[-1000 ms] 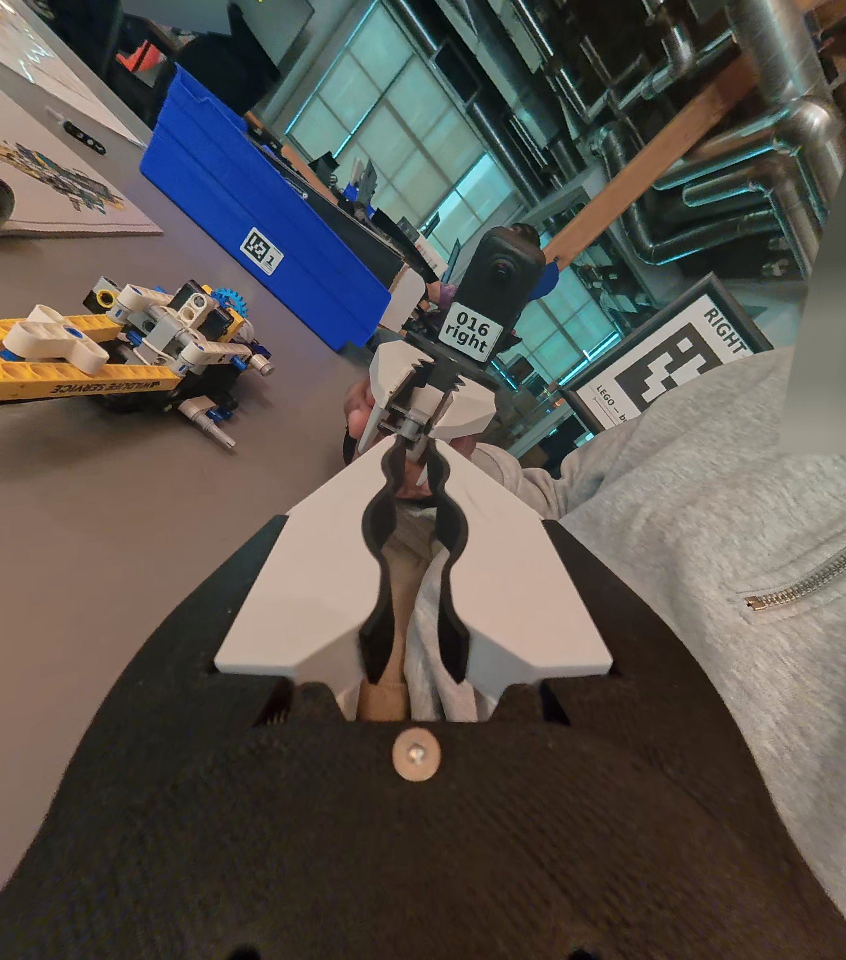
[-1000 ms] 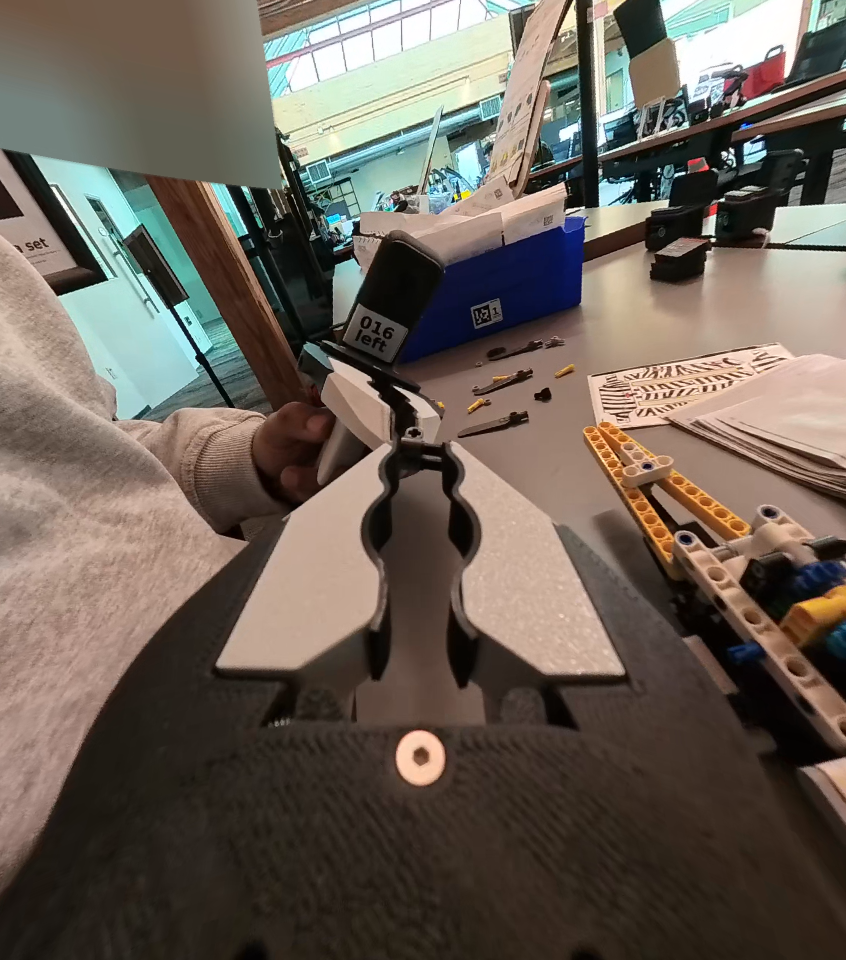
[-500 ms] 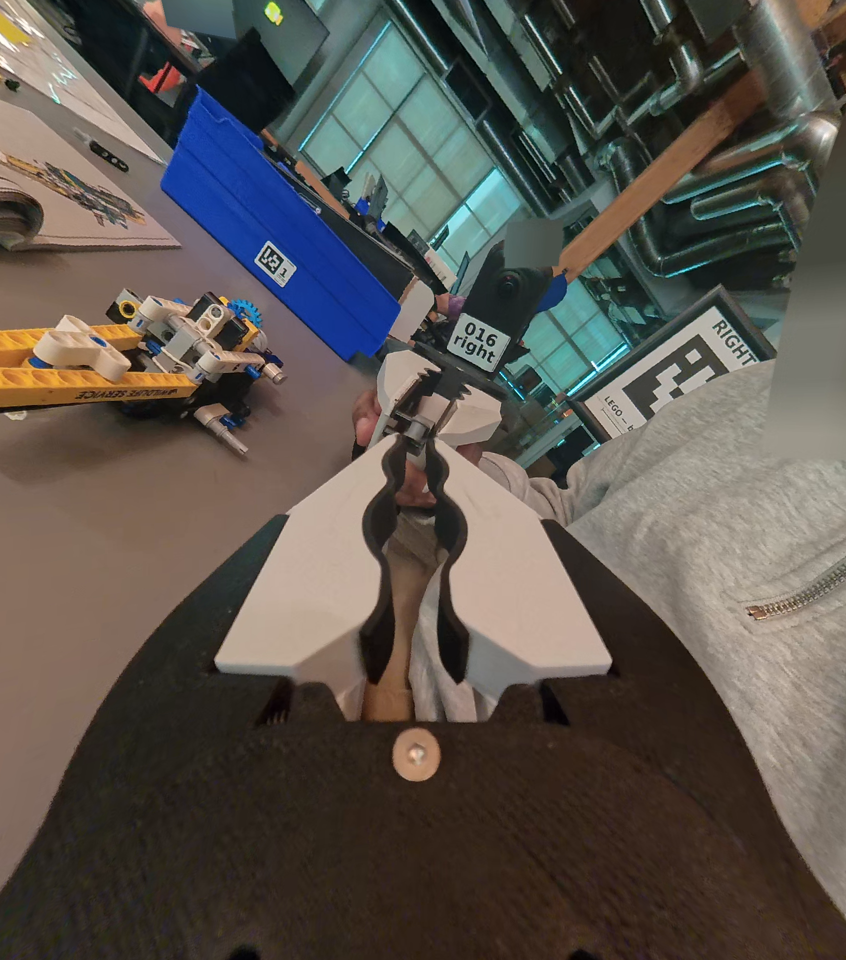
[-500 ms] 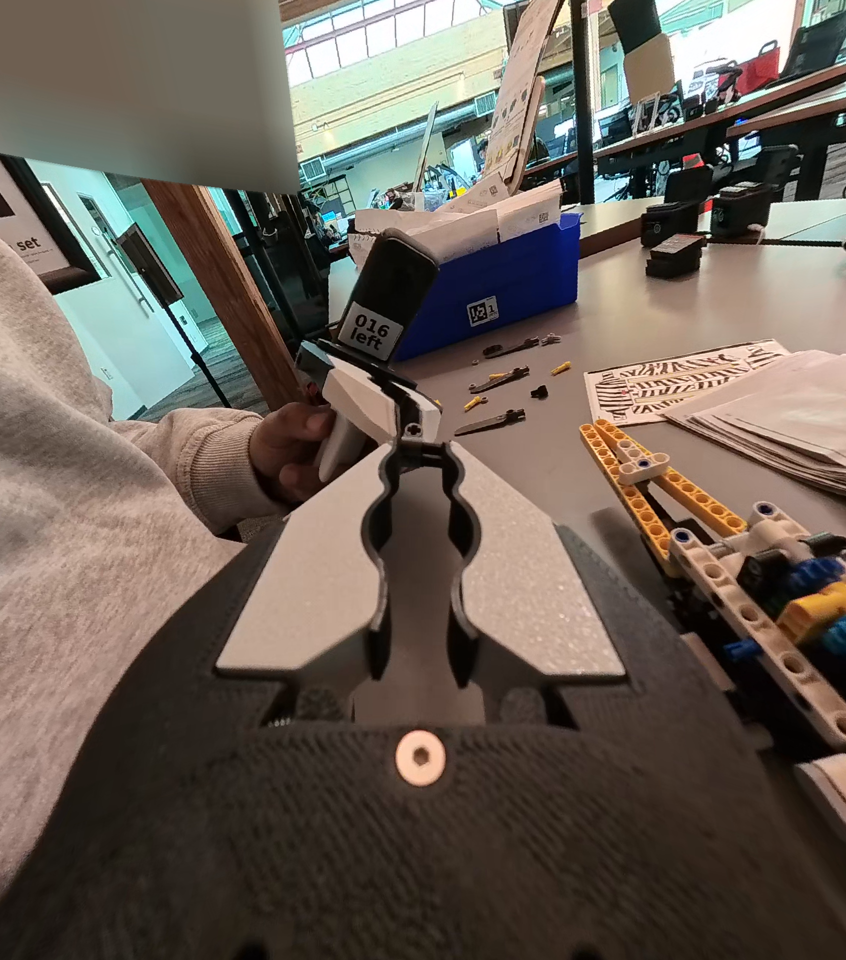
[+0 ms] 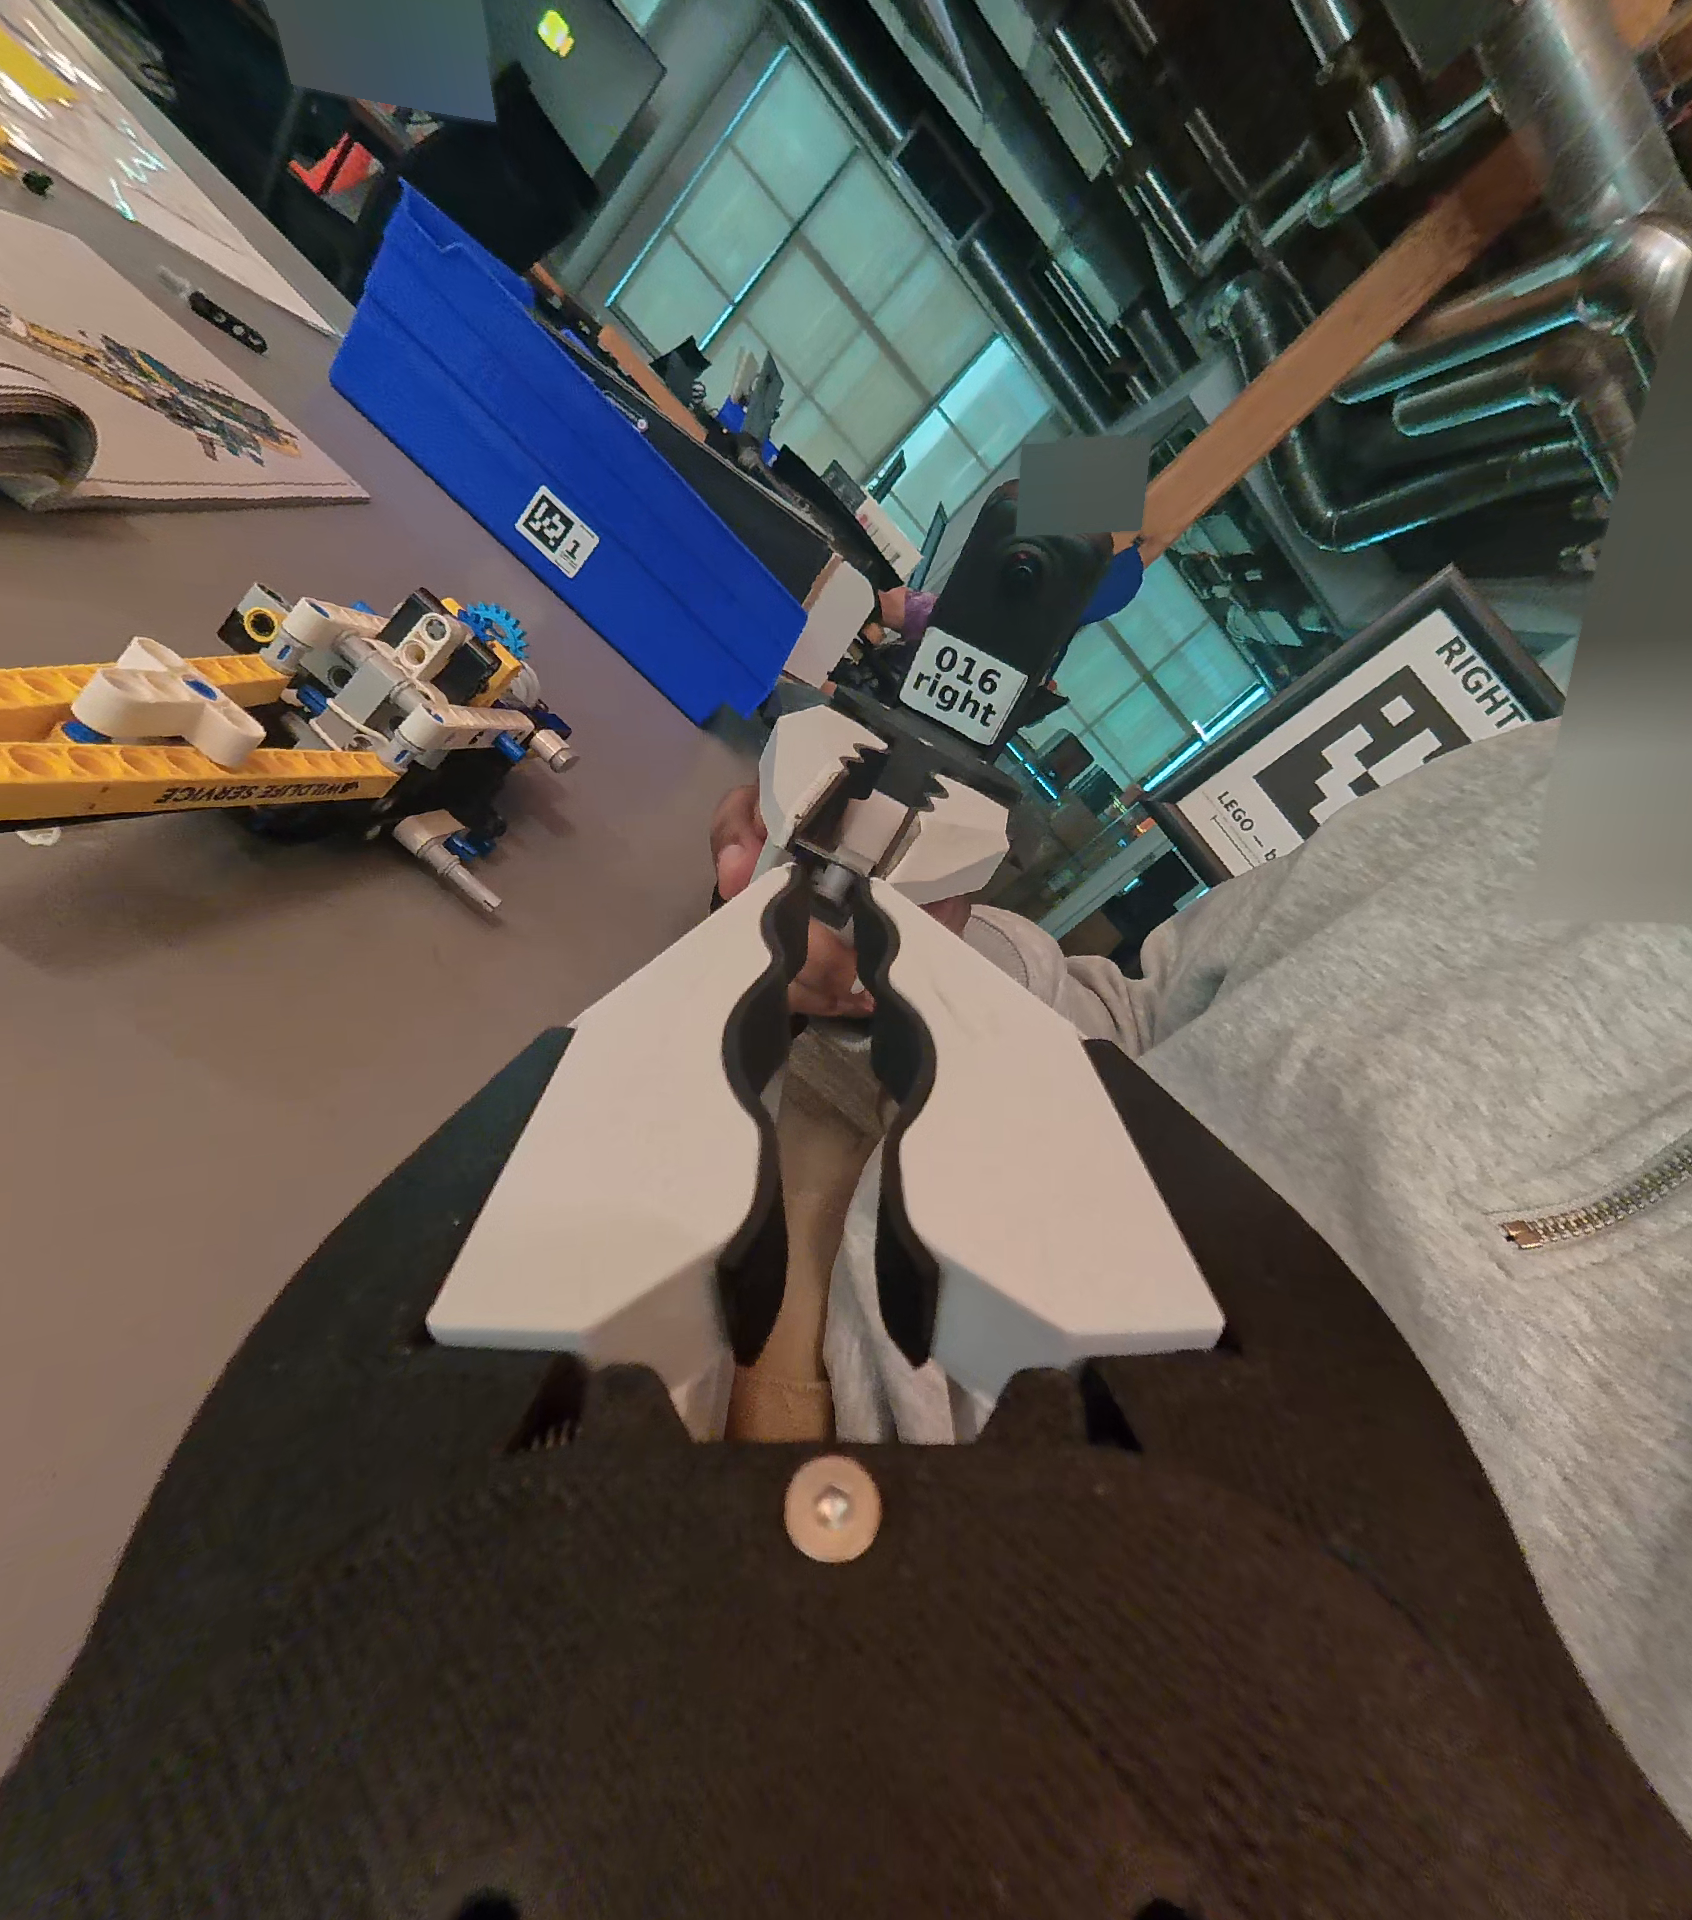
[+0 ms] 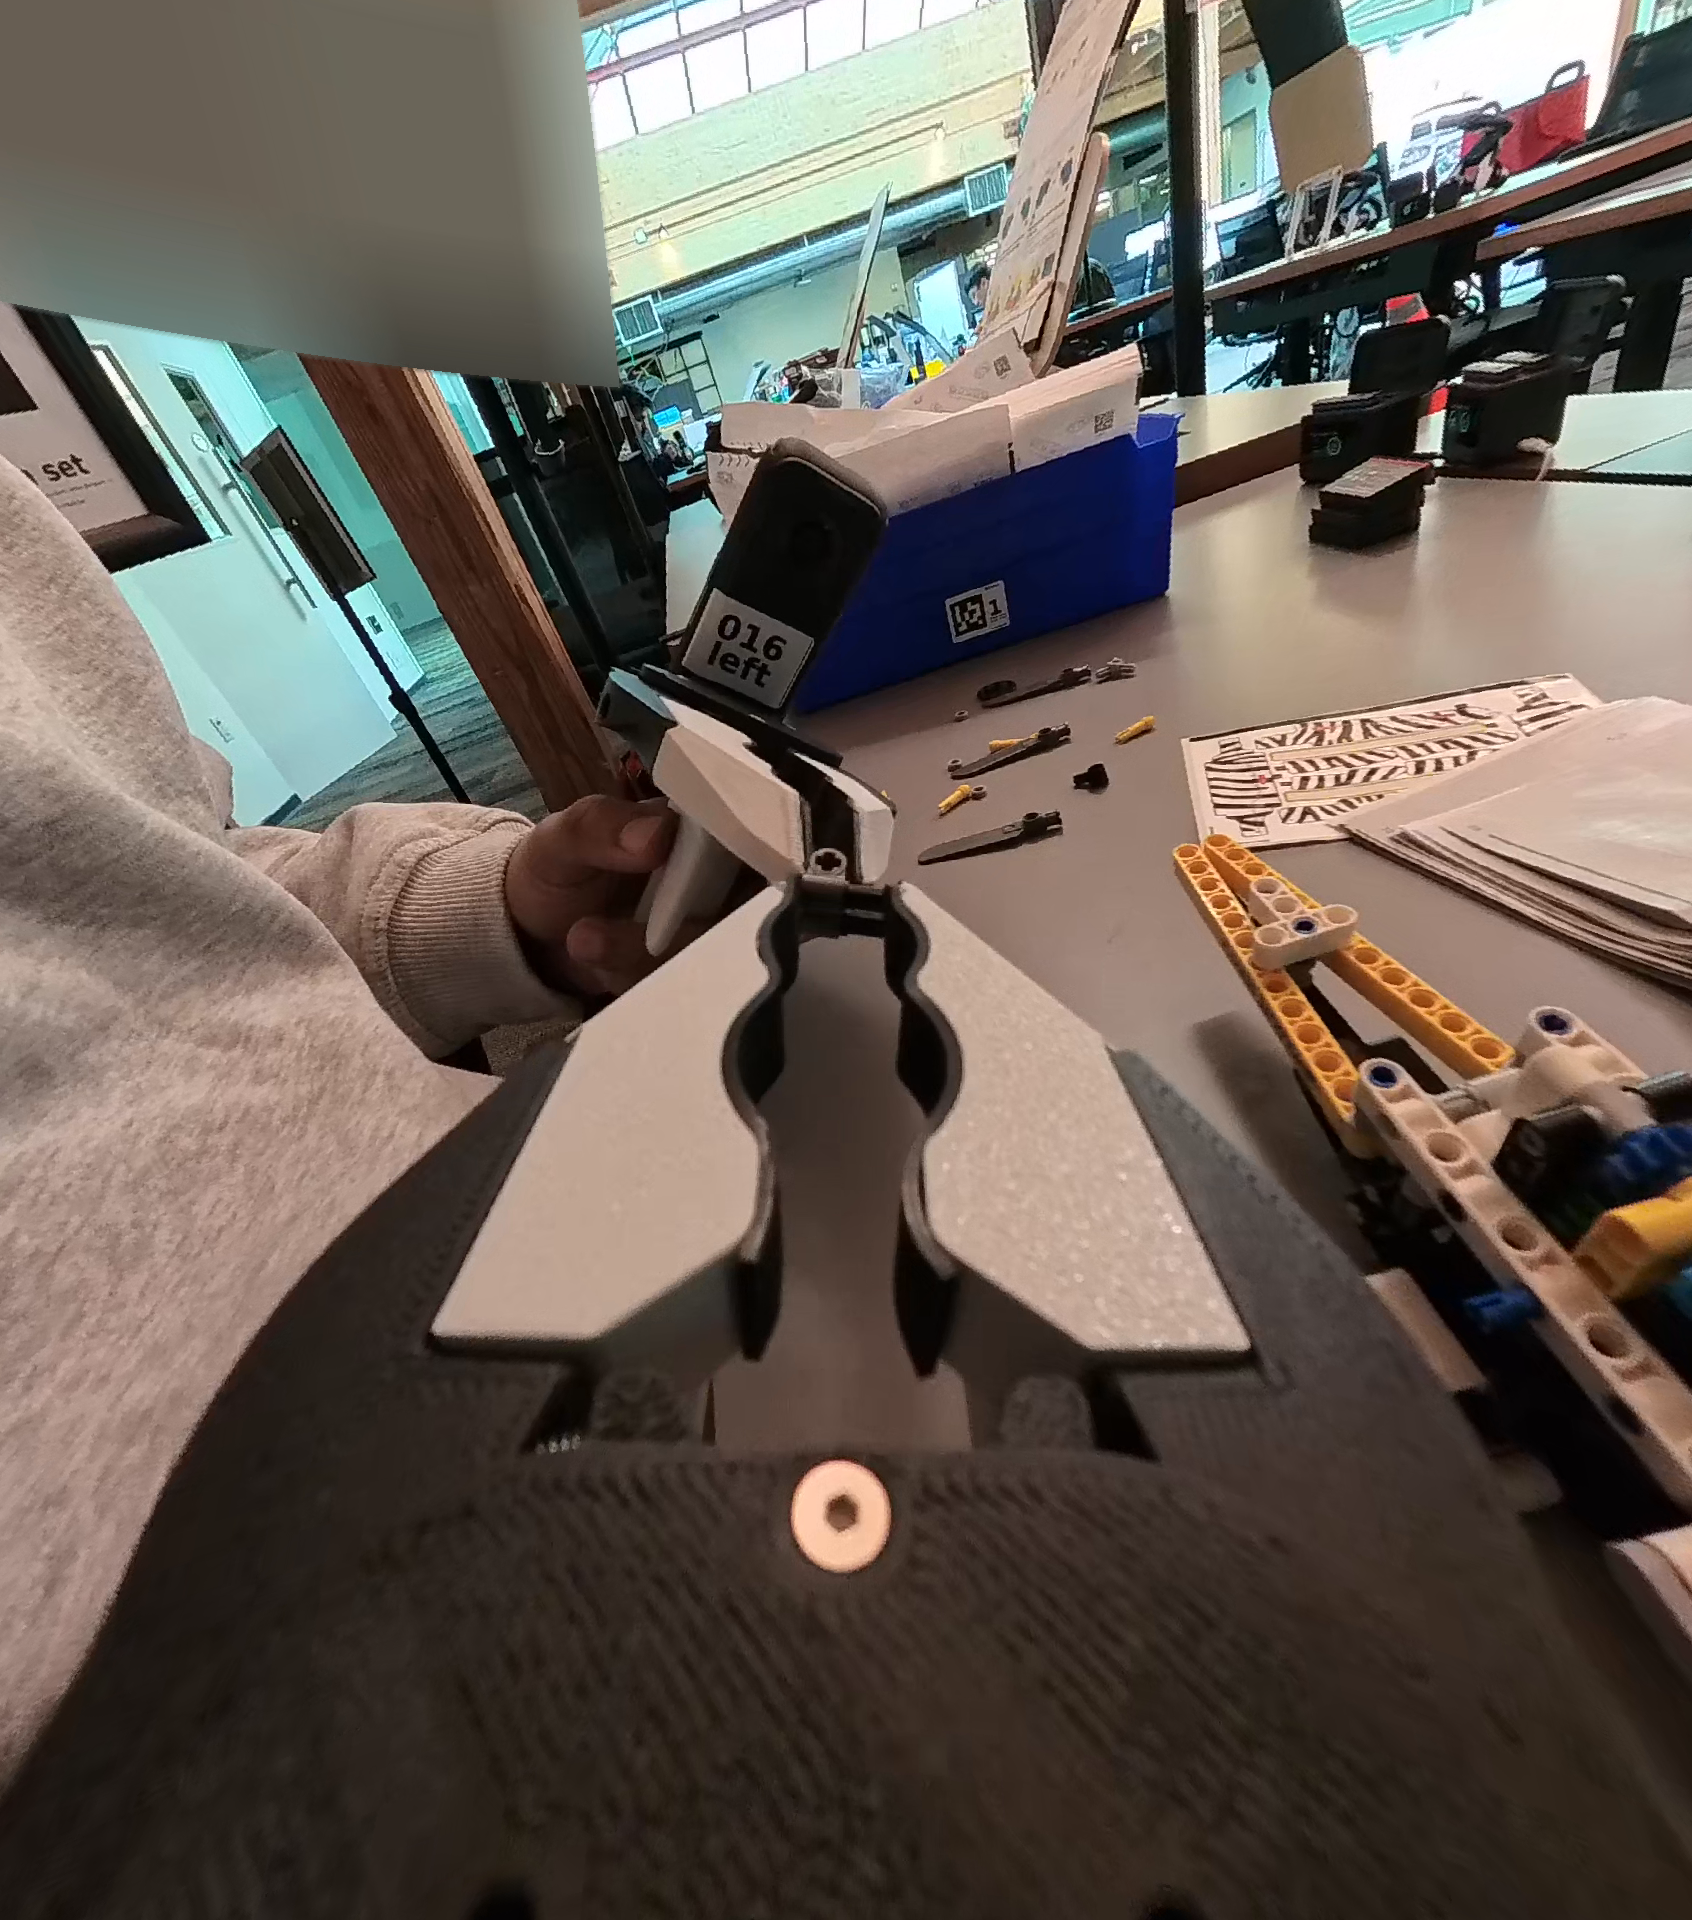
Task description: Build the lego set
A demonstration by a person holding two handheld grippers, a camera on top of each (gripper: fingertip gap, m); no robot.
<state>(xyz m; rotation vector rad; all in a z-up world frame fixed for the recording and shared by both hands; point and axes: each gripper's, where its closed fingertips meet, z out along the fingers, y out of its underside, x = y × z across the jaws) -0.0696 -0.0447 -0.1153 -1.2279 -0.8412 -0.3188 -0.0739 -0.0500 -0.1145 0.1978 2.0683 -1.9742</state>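
My left gripper (image 5: 829,891) and my right gripper (image 6: 840,910) meet tip to tip above the table's near edge. The left one is shut on a small grey axle piece (image 5: 831,883). The right one is shut on a small black connector (image 6: 837,918) that sits on that axle, whose cross end (image 6: 828,860) shows between the left fingers. The partly built Lego model (image 5: 302,727), with yellow beams, white beams and a blue gear, lies on the grey table (image 5: 146,1091). In the right wrist view it lies just right of my gripper (image 6: 1444,1122).
A blue bin (image 6: 987,582) stands at the back of the table. An instruction booklet (image 6: 1600,831) and a striped sticker sheet (image 6: 1361,758) lie beyond the model. Several loose small parts (image 6: 1008,748) lie in front of the bin. The person's grey sweatshirt (image 5: 1444,1247) is close by. The tips of both grippers are at nearly the same place.
Both grippers stay tip to tip on the small pieces. The left wrist view has swung slightly, so the model and bin sit farther right in it.
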